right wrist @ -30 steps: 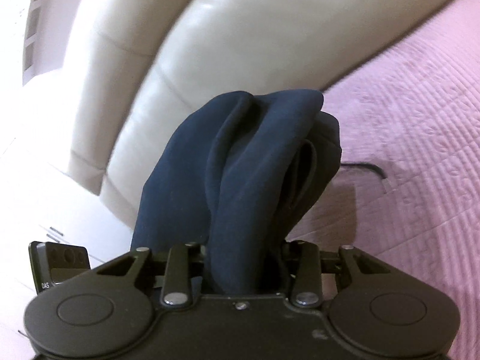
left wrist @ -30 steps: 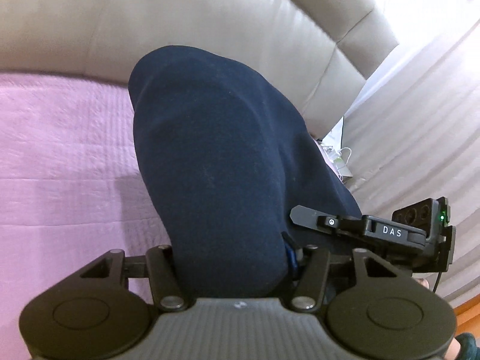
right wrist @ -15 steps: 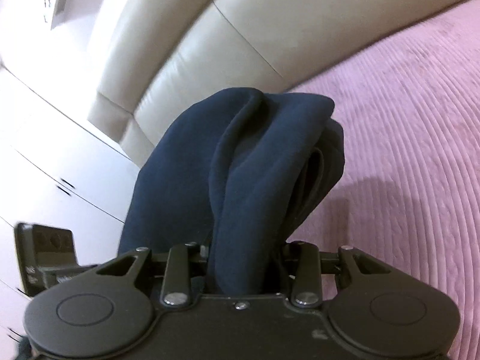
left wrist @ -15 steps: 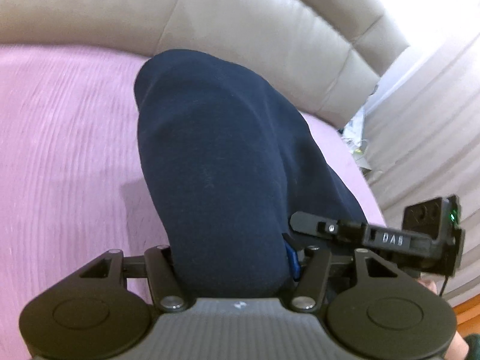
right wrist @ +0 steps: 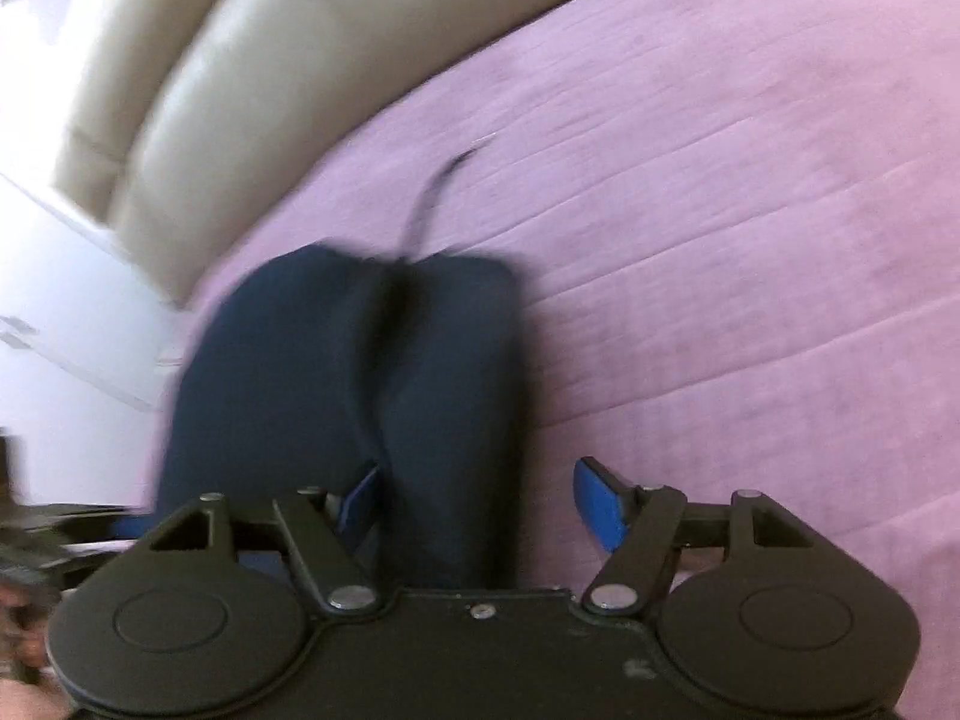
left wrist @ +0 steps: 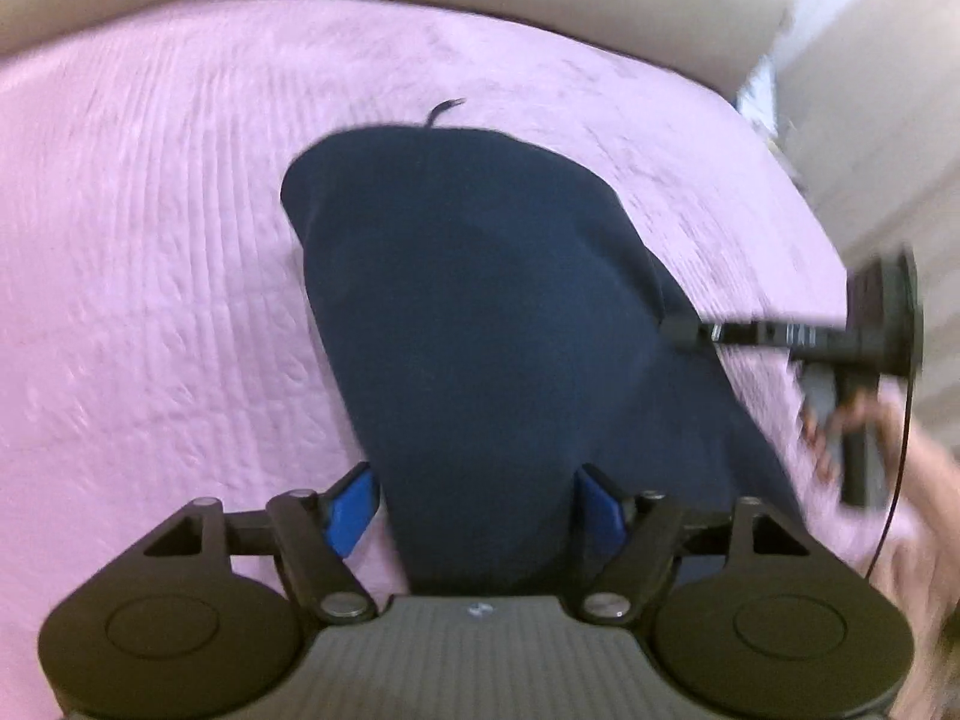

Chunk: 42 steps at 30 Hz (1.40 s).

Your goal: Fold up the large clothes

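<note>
A dark navy garment point(left wrist: 480, 330) lies bunched on the pink quilted bedspread point(left wrist: 150, 300). My left gripper point(left wrist: 474, 504) has its blue pads point(left wrist: 351, 510) spread apart on either side of the cloth, so it is open. The right gripper shows in the left wrist view point(left wrist: 864, 330) at the garment's right edge. In the right wrist view the same garment point(right wrist: 360, 390) lies folded double, with a thin drawstring point(right wrist: 432, 198) trailing from it. My right gripper point(right wrist: 480, 510) is open, and the cloth lies against its left pad point(right wrist: 360, 501).
A beige padded headboard point(right wrist: 240, 60) borders the far side of the bed. White furniture point(right wrist: 60, 312) stands beyond the bed's left corner in the right wrist view. A curtain and some clutter point(left wrist: 774, 96) are at the bed's right edge.
Both grippers have tipped downward toward the bed and opened. The garment, held up before, has dropped onto the bedspread.
</note>
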{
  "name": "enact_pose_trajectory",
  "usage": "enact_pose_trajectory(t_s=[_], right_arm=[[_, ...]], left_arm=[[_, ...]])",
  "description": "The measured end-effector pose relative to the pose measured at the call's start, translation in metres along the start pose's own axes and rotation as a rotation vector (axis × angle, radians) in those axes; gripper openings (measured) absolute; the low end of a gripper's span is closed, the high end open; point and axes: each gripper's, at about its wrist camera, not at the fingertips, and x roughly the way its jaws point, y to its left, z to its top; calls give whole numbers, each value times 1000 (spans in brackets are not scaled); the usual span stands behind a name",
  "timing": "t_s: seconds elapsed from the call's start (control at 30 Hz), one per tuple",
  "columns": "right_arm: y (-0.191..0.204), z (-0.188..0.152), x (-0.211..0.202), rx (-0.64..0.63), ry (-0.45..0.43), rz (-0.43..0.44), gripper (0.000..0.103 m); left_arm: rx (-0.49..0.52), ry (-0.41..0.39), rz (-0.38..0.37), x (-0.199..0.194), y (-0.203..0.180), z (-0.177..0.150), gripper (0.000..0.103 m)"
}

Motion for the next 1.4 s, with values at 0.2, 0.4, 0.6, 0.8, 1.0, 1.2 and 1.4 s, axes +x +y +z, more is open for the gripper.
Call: enact_pose_trajectory(t_s=[0.2, 0.4, 0.6, 0.8, 1.0, 1.2, 1.4], right_arm=[[47, 32, -40, -88, -177, -11, 85], [118, 34, 40, -326, 8, -63, 85], [89, 36, 86, -281, -9, -140, 85], [60, 46, 74, -190, 16, -185, 93], [66, 49, 14, -108, -13, -276, 95], [123, 32, -64, -92, -32, -165, 101], [190, -19, -114, -152, 36, -101, 102]], left_arm=[[193, -97, 159, -18, -24, 25, 71], [19, -135, 189, 14, 12, 79, 75], [-14, -97, 218, 53, 25, 80, 83], [-101, -125, 233, 51, 34, 74, 97], [-151, -98, 279, -9, 3, 62, 82], [-184, -185, 344, -89, -42, 22, 87], [-268, -288, 361, -133, -84, -43, 90]])
